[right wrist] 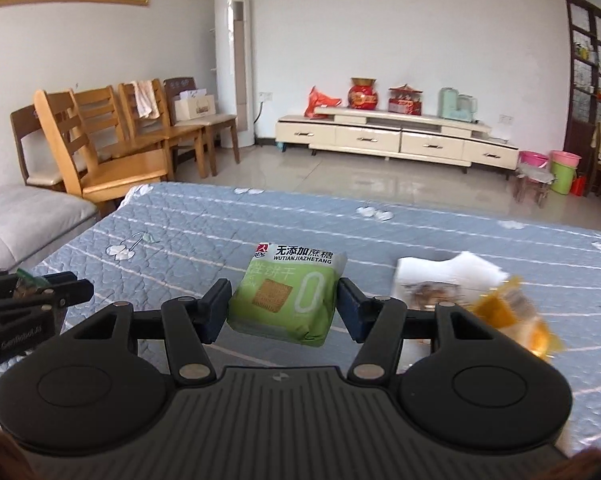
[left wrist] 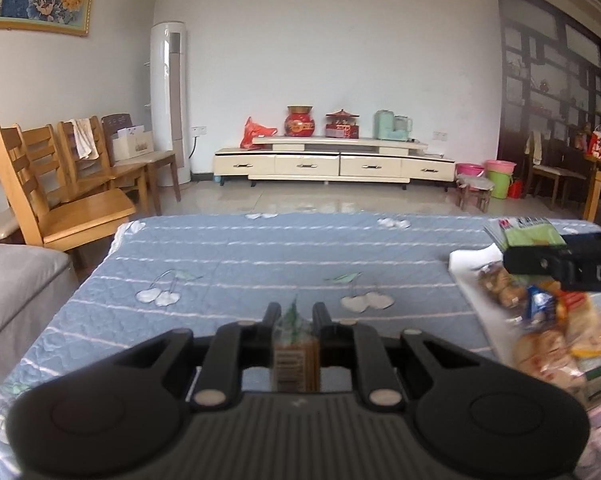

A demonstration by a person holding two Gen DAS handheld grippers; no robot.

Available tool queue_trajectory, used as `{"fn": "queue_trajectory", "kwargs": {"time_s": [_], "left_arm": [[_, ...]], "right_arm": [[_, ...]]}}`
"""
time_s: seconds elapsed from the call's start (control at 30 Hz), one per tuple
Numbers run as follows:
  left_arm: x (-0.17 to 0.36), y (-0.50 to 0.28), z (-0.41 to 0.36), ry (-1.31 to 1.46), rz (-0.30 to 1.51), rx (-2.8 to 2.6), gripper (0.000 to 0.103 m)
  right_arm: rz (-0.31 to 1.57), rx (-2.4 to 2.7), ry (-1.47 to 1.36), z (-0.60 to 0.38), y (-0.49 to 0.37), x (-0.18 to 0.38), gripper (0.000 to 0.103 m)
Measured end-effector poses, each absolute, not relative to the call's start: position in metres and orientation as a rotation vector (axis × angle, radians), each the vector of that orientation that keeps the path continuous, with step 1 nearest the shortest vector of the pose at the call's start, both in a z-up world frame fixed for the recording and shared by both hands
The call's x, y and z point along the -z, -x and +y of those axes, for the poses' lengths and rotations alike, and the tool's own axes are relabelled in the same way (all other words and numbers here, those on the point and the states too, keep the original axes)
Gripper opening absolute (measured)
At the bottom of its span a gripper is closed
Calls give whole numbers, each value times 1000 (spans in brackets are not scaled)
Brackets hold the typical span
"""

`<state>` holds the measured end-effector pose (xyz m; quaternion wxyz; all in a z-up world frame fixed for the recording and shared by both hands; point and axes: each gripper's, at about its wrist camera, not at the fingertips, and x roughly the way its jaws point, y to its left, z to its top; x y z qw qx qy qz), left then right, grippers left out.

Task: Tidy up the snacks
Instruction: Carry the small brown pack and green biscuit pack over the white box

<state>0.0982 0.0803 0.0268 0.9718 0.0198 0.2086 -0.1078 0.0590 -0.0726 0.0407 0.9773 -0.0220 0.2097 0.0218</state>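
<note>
My left gripper point(left wrist: 296, 314) is shut on a small clear-wrapped brown biscuit packet point(left wrist: 295, 354) and holds it above the blue quilted table point(left wrist: 260, 256). My right gripper point(right wrist: 284, 296) is shut on a green cracker packet point(right wrist: 286, 298) with Chinese print, held above the table. In the left wrist view the right gripper point(left wrist: 540, 258) and its green packet point(left wrist: 528, 232) show at the right edge. A white tray point(left wrist: 466, 258) at the right holds several wrapped snacks point(left wrist: 560, 336). In the right wrist view the tray point(right wrist: 440, 268) lies to the right and the left gripper point(right wrist: 56, 292) at the left edge.
Wooden chairs point(left wrist: 60, 184) stand at the table's far left corner, next to a grey sofa point(left wrist: 16, 284). Beyond the table are a tiled floor, a cream TV cabinet point(left wrist: 332, 162), a white floor air conditioner point(left wrist: 170, 100) and pink and green buckets point(left wrist: 498, 176).
</note>
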Motion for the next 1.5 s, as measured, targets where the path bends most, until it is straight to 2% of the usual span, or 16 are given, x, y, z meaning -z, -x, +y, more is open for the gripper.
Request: {"fn": "queue_trajectory", "kwargs": {"time_s": [0.6, 1.07, 1.5], "left_arm": [[-64, -62, -2, -76, 370, 344, 14], [-72, -59, -56, -73, 363, 469, 14], [-56, -64, -85, -84, 408, 518, 14]], "right_arm": [[317, 113, -1, -143, 36, -70, 71], [302, 197, -29, -179, 50, -70, 71], [378, 197, -64, -194, 32, -48, 71]]}}
